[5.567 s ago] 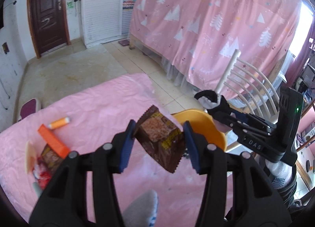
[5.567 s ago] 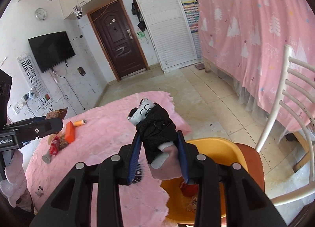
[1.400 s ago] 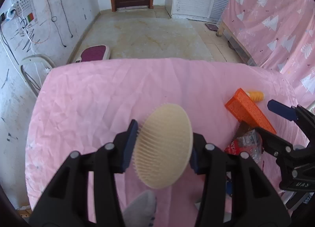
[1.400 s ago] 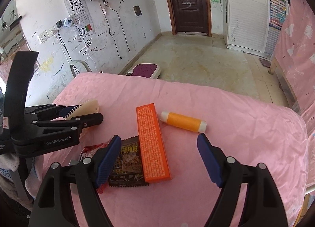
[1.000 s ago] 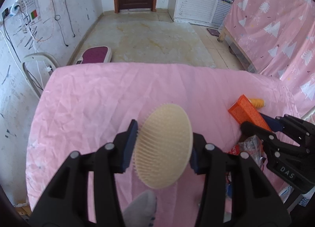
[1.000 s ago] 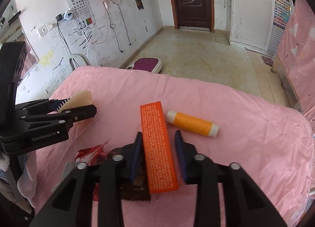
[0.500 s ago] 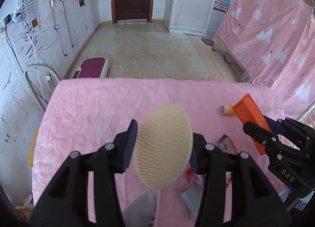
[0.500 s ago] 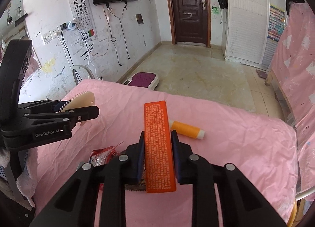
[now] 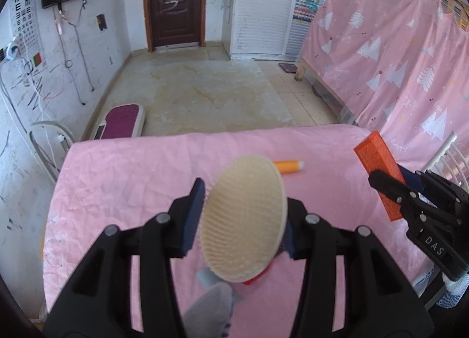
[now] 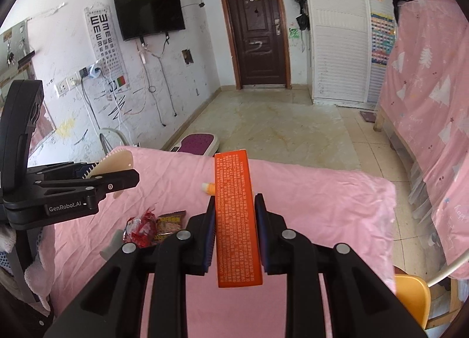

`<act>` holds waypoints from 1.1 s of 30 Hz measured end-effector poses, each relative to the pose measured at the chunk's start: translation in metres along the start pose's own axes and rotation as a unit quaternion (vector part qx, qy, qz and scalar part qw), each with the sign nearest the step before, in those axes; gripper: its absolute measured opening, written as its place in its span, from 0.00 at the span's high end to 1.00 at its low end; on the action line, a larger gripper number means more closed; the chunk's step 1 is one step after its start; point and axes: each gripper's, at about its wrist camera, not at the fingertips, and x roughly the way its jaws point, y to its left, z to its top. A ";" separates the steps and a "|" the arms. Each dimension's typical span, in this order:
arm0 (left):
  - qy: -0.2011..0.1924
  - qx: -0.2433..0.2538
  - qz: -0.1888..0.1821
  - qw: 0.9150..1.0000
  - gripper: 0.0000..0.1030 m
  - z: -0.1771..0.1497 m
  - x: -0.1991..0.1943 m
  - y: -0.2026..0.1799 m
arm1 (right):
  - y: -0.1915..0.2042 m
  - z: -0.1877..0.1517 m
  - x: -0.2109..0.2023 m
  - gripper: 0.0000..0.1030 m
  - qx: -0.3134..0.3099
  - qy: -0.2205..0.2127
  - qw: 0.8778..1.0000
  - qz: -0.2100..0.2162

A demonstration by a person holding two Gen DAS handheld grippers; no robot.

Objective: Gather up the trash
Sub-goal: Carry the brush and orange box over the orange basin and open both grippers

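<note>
Orange is what you carry in the right gripper (image 10: 234,228): its jaws are clamped nearly shut on the flat faces of the orange box (image 10: 236,220), gripped at mid-length, so both ends stick out well past the pads. Your left gripper (image 9: 239,220) stands partly open around the cream oval brush (image 9: 244,217), pinching its edges, bristles facing the camera. Both loads hang clear above the pink tablecloth (image 9: 123,179). I judge the step in hand to be the carry to the yellow bin (image 10: 410,297), whose rim shows beside the table's near right corner. Keep both grips firm and the box level so it does not swing or slide, bring each item fully over the bin's mouth before you let go, and release one at a time so the grippers do not knock together. Left on the cloth are the orange thread spool (image 9: 288,166), a red crumpled wrapper (image 10: 140,228) and a brown snack packet (image 10: 171,225) just beside it. Compared with about a second and a half ago, the right jaws, then spread wide above the box as it lay on the cloth, have closed on it and lifted it, while the left hold on the brush is unchanged
</note>
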 end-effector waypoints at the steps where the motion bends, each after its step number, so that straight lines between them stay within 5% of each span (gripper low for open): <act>1: -0.001 0.005 -0.005 1.000 0.57 0.001 -0.001 -0.008 | -0.008 -0.003 -0.006 0.86 0.006 -0.004 1.000 -0.004; 11: 0.009 0.053 -0.050 0.997 0.57 0.004 0.008 -0.091 | -0.082 -0.035 -0.053 0.86 0.064 -0.026 0.997 -0.042; 19: 0.025 0.084 -0.127 0.988 0.57 0.002 0.018 -0.151 | -0.140 -0.066 -0.086 0.86 0.114 -0.043 0.990 -0.073; 33: 0.051 0.135 -0.170 0.975 0.57 -0.015 0.041 -0.255 | -0.222 -0.130 -0.093 0.86 0.185 -0.015 0.977 -0.108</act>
